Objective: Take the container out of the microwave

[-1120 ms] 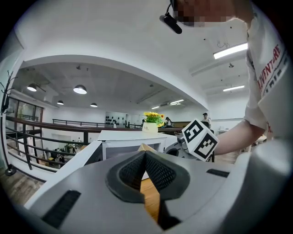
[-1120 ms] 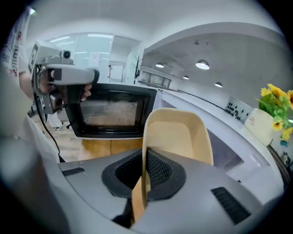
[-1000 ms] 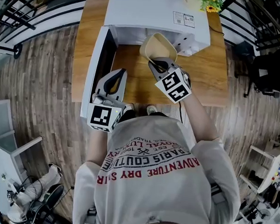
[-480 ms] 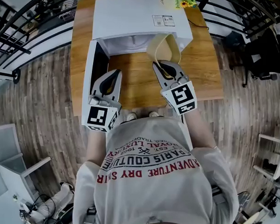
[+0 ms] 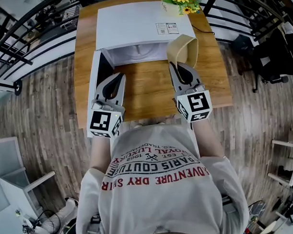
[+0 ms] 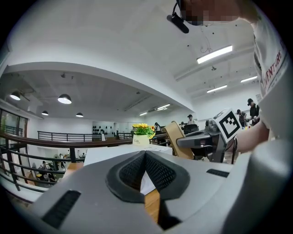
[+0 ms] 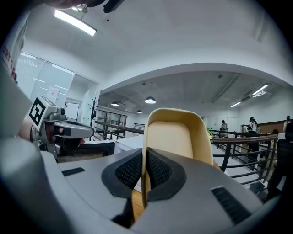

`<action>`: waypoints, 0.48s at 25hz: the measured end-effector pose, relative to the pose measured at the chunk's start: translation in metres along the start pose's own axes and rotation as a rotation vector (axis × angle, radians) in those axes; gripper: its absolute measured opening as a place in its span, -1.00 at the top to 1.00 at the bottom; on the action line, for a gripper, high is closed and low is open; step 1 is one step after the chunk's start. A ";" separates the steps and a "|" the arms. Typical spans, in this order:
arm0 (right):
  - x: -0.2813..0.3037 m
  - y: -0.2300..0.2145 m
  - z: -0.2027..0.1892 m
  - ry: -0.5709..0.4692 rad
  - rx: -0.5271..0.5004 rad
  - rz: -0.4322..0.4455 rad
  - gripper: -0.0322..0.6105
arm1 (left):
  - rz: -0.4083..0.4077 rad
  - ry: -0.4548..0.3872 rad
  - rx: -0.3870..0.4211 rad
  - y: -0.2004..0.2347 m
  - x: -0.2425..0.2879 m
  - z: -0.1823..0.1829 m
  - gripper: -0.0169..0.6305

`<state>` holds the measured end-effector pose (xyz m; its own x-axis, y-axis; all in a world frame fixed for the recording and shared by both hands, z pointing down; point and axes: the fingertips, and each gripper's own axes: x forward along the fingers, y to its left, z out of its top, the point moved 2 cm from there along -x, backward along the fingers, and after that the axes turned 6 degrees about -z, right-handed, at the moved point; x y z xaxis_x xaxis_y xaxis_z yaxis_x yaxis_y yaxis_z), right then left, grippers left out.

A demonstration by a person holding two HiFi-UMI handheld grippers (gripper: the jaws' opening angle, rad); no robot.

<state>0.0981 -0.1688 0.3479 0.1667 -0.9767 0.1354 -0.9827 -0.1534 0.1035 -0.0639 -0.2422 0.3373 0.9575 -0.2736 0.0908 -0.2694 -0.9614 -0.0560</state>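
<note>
Your right tongs (image 5: 180, 67) are clamped hard on the tan container (image 5: 183, 48). The pads pinch one thin wall of it, and in the right gripper view the rest of it stands up above them. The container is out of the microwave (image 5: 140, 25) and held in the air over the desk (image 5: 147, 92), just in front of the oven's right front corner. A second ago it sat further left, right at the open mouth of the oven, with its own opening turned up toward you so that you looked straight into it. Half a second ago it was partway across. Now you have swung it out to the right and tipped it, so from above you see it nearly edge-on, as a narrow tan loop. Your right arm has moved with it, and its marker cube lies further right over the desk's front edge than before. Your left tongs (image 5: 120, 76) are closed, the pads meeting at their tips with nothing between them. They hang much where they were a second ago, just beside the open door (image 5: 94, 88), which swings out toward you on the left side of the oven. Your head view has shifted as well. More of the microwave's white top shows now, and the pot of yellow flowers (image 5: 181, 0) behind it has come further into sight at the far edge of the desk.
</note>
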 end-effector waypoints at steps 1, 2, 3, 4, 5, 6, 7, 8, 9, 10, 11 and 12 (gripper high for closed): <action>0.001 -0.001 0.001 -0.003 0.005 -0.008 0.81 | -0.003 0.000 0.001 0.000 0.001 0.001 0.91; 0.002 -0.002 0.002 -0.005 0.010 -0.013 0.81 | -0.007 0.000 0.001 0.001 0.002 0.001 0.91; 0.003 -0.003 0.002 -0.005 0.013 -0.016 0.81 | -0.011 0.000 0.001 0.002 0.003 0.002 0.91; 0.005 -0.003 0.002 -0.004 0.015 -0.017 0.81 | -0.015 0.000 0.000 0.003 0.005 0.002 0.91; 0.006 -0.003 0.002 -0.002 0.014 -0.017 0.81 | -0.018 -0.001 -0.001 0.004 0.006 0.002 0.91; 0.008 -0.003 0.002 0.000 0.012 -0.016 0.81 | -0.020 -0.001 -0.002 0.005 0.007 0.002 0.91; 0.010 -0.002 0.001 0.002 0.010 -0.015 0.81 | -0.021 -0.002 -0.003 0.006 0.008 0.001 0.91; 0.011 -0.002 0.001 0.002 0.008 -0.014 0.81 | -0.021 -0.003 -0.003 0.007 0.010 0.002 0.91; 0.012 -0.002 0.001 0.002 0.007 -0.014 0.81 | -0.021 -0.004 -0.004 0.008 0.010 0.002 0.91; 0.013 -0.002 0.001 0.004 0.006 -0.017 0.81 | -0.019 -0.006 -0.006 0.009 0.011 0.002 0.91; 0.014 -0.003 0.000 0.006 0.004 -0.023 0.81 | -0.017 -0.007 -0.008 0.010 0.012 0.002 0.91; 0.015 -0.004 -0.001 0.009 0.002 -0.032 0.81 | -0.016 -0.007 -0.011 0.010 0.013 0.001 0.91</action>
<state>0.1047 -0.1828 0.3501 0.1992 -0.9698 0.1407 -0.9769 -0.1852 0.1063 -0.0540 -0.2552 0.3365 0.9624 -0.2582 0.0843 -0.2553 -0.9659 -0.0438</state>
